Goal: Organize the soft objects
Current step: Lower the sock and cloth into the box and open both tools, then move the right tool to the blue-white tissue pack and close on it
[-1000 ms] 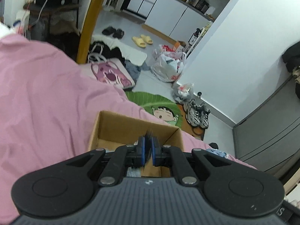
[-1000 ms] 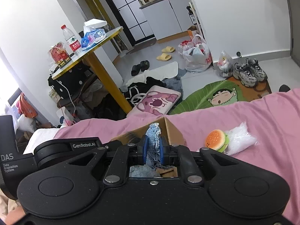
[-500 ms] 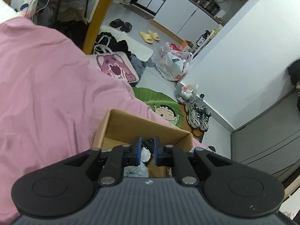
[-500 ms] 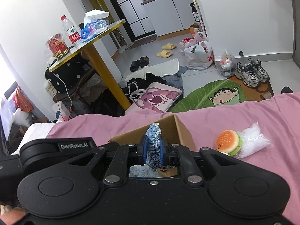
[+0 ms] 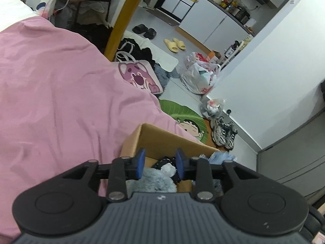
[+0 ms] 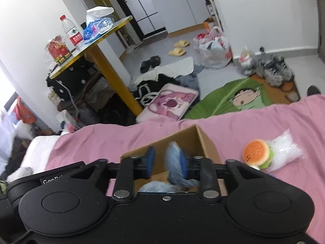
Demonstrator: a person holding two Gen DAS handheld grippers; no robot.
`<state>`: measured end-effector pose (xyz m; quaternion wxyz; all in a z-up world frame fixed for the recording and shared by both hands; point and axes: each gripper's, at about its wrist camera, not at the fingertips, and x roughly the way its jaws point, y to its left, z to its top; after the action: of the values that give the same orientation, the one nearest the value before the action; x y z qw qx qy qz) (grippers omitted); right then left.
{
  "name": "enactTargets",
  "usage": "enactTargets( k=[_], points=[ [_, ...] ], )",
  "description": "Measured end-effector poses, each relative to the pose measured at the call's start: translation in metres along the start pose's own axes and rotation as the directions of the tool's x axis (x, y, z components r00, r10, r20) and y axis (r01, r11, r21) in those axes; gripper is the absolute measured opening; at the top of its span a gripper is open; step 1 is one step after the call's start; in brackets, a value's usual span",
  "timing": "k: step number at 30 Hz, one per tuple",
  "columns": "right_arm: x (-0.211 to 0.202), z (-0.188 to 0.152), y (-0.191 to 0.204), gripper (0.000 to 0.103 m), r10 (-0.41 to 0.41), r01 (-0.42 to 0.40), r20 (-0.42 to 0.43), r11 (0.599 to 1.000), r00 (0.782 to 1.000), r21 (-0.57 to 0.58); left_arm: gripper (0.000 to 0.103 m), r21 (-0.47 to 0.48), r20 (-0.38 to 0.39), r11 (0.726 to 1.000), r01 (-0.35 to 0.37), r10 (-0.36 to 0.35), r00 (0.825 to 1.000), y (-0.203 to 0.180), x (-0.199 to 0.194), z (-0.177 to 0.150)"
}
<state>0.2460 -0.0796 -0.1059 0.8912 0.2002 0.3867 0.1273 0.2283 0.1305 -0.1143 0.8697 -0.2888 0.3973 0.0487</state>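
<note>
A cardboard box (image 5: 162, 138) sits on the pink bedsheet (image 5: 50, 101). My left gripper (image 5: 160, 163) is open above it; a grey fluffy item (image 5: 154, 179) and a black studded item (image 5: 165, 160) lie in the box under the jaws. My right gripper (image 6: 167, 161) is open over the same box (image 6: 205, 142). A blue denim piece (image 6: 174, 164), blurred, hangs against its right finger. A light blue fluffy item (image 6: 156, 186) lies in the box. A burger plush (image 6: 257, 152) and a clear plastic bag (image 6: 288, 150) lie on the sheet to the right.
Beyond the bed edge are a yellow table leg (image 5: 121, 20), a pink bear bag (image 5: 140, 77), a green leaf mat (image 5: 182, 113), sneakers (image 5: 223, 134), slippers and plastic bags on the floor. The other gripper's black body (image 6: 40, 179) is at left.
Both grippers opened. The left one let go of the black item into the box. The right one released the denim piece, which is slipping down along its right finger.
</note>
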Motion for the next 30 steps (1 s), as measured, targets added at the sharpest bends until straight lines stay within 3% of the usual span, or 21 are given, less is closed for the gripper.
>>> enactTargets(
  k=[2, 6, 14, 22, 30],
  points=[
    [-0.006, -0.001, -0.001, 0.048, -0.003, 0.003, 0.012, 1.0, 1.0, 0.0, 0.043, -0.005, 0.006, 1.0, -0.007, 0.007, 1.0, 0.001, -0.001, 0.0],
    [-0.019, -0.003, -0.01, 0.049, 0.001, -0.001, 0.012, 1.0, 1.0, 0.027, 0.052, 0.015, 0.011, 1.0, -0.013, 0.013, 1.0, -0.002, -0.004, -0.001],
    [-0.036, -0.008, -0.025, 0.053, -0.03, 0.029, 0.013, 0.999, 0.999, 0.041, 0.085, 0.062, -0.001, 0.998, -0.017, 0.017, 1.0, -0.01, -0.012, -0.006],
    [-0.062, -0.014, -0.041, 0.076, -0.037, 0.037, 0.026, 0.999, 0.999, 0.004, 0.092, 0.141, 0.017, 0.988, -0.055, 0.053, 0.998, -0.023, -0.031, -0.016],
    [-0.085, -0.008, -0.056, 0.084, -0.017, 0.019, 0.026, 0.997, 1.0, -0.074, 0.094, 0.24, 0.039, 0.963, -0.122, 0.116, 0.993, -0.046, -0.043, -0.031]
  ],
)
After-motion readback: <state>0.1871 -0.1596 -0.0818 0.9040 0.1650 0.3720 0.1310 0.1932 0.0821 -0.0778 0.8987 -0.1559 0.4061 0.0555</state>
